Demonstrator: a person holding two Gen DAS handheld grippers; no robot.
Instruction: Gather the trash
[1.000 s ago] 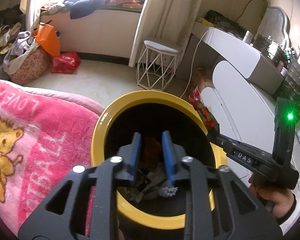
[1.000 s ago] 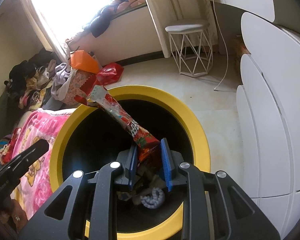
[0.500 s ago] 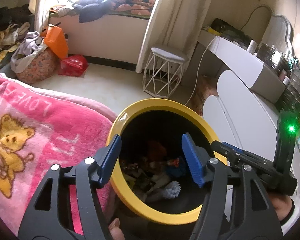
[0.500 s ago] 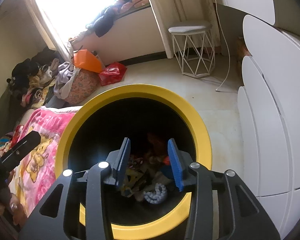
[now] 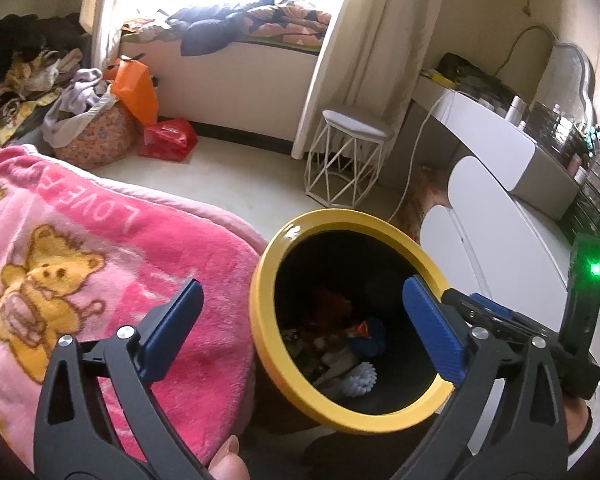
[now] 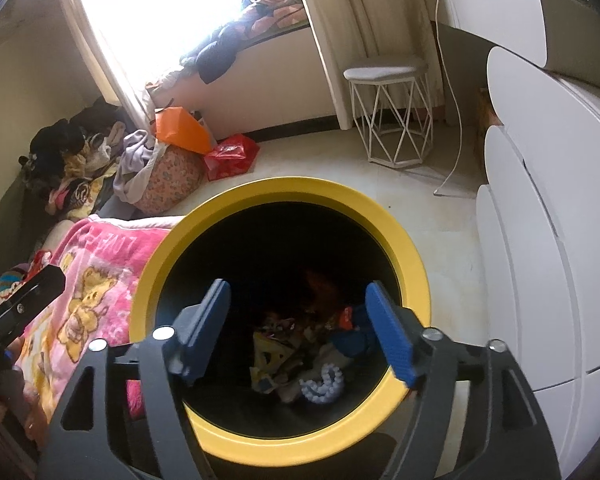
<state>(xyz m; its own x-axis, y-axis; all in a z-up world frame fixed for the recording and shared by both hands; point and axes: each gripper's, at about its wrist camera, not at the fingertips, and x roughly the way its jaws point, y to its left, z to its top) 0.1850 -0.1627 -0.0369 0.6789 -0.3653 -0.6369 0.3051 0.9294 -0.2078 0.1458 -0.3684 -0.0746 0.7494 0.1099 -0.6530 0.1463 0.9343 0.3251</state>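
1. Left gripper (image 5: pixel 300 330): jaws spread wide, just been opening, nothing between them. One blue pad hangs over the pink blanket (image 5: pixel 80 280), the other over the far side of the bin's rim.
2. Right gripper (image 6: pixel 300 334): jaws released, also just been opening, nothing pinched. Both pads sit above the bin mouth.
3. Trash bin (image 6: pixel 412 264): round, yellow rim, black inside, standing on the floor just beside the blanket-covered bed edge. In the left wrist view the same bin (image 5: pixel 268 340) shows its rim close against the blanket's edge.
4. Trash (image 6: pixel 300 348): lies loose at the bottom of the bin, a jumble of wrappers, a yellow printed piece, something blue, something orange-red. A white knobbly object (image 6: pixel 324 384) rests at the near side of the heap. No gripper touches any of it.
5. White wire stool (image 6: pixel 392 116): on the floor beyond the bin, near the curtain (image 6: pixel 340 20), well apart from the bin.
6. Red plastic bag (image 6: pixel 232 156) and orange bag (image 6: pixel 182 130): on the floor by the window bench, next to a patterned sack with clothes piled on it.
7. White cabinet fronts (image 6: pixel 540 240): along the right side, near the bin.
8. A fingertip (image 5: pixel 226 460) shows at the bottom edge of the left wrist view.
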